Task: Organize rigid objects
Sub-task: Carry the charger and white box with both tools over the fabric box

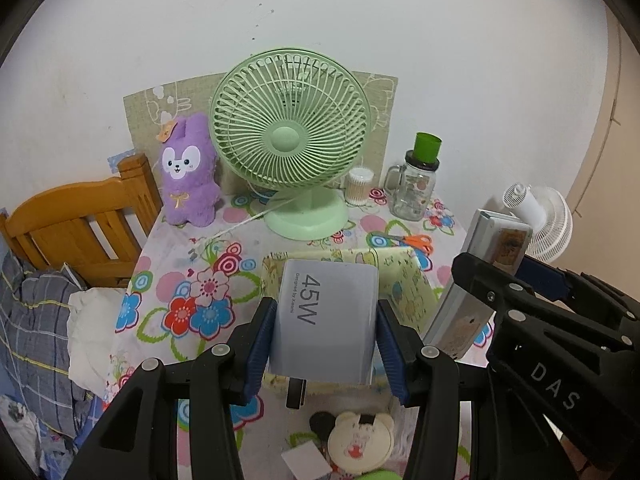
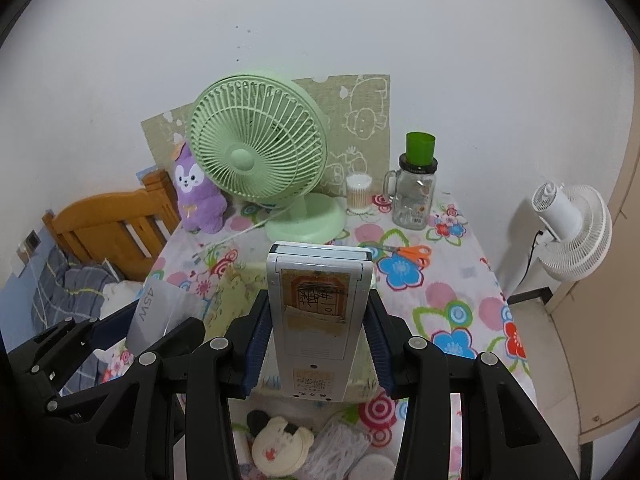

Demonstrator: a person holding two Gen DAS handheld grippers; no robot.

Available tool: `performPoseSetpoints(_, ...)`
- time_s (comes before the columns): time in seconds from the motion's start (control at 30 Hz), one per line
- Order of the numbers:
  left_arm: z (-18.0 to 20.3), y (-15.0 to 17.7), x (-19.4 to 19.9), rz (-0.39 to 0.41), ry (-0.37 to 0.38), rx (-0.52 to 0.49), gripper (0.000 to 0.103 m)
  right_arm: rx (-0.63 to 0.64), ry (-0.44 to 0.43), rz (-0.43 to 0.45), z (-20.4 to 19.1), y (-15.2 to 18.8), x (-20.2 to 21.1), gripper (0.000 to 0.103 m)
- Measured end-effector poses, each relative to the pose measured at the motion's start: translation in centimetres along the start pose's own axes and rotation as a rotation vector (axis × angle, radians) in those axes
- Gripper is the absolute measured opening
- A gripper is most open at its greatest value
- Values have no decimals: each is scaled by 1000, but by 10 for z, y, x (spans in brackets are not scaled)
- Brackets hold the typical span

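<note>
My left gripper (image 1: 324,320) is shut on a grey-white 45W charger (image 1: 326,320), held above a yellow patterned box (image 1: 400,276) on the floral table; its plug prongs point toward the camera. My right gripper (image 2: 316,320) is shut on a white-grey flat device (image 2: 316,312) with a worn sticker, also over the yellow box (image 2: 236,296). In the left wrist view the right gripper (image 1: 504,276) and its device (image 1: 476,280) appear at the right. From the right wrist view, the charger (image 2: 156,312) shows at the left.
A green desk fan (image 1: 290,140), purple plush (image 1: 188,172), cotton-swab jar (image 1: 360,186), glass mug jar with green cup (image 1: 416,184) and orange scissors (image 1: 416,242) stand toward the back. A bear-shaped case (image 1: 360,444) lies near. A wooden headboard (image 1: 80,224) is left, a white fan (image 2: 572,228) right.
</note>
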State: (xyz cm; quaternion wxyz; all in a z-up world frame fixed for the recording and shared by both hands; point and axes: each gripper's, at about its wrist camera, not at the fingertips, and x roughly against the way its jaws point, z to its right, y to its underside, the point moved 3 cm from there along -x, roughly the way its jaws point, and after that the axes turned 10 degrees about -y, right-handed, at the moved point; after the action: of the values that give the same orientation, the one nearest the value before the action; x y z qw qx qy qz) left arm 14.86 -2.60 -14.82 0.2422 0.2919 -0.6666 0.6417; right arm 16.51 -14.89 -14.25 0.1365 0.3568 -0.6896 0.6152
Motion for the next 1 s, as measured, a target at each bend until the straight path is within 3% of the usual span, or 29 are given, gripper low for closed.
performPoseSetpoints(0.47, 0, -11, -54, -55, -35, 15, 51, -36, -5, -62, 21, -8, -56, 47)
performPoseSetpoints(1.0, 6, 17, -113, -173, -68, 16, 51, -50, 20, -243, 34, 22, -115, 48)
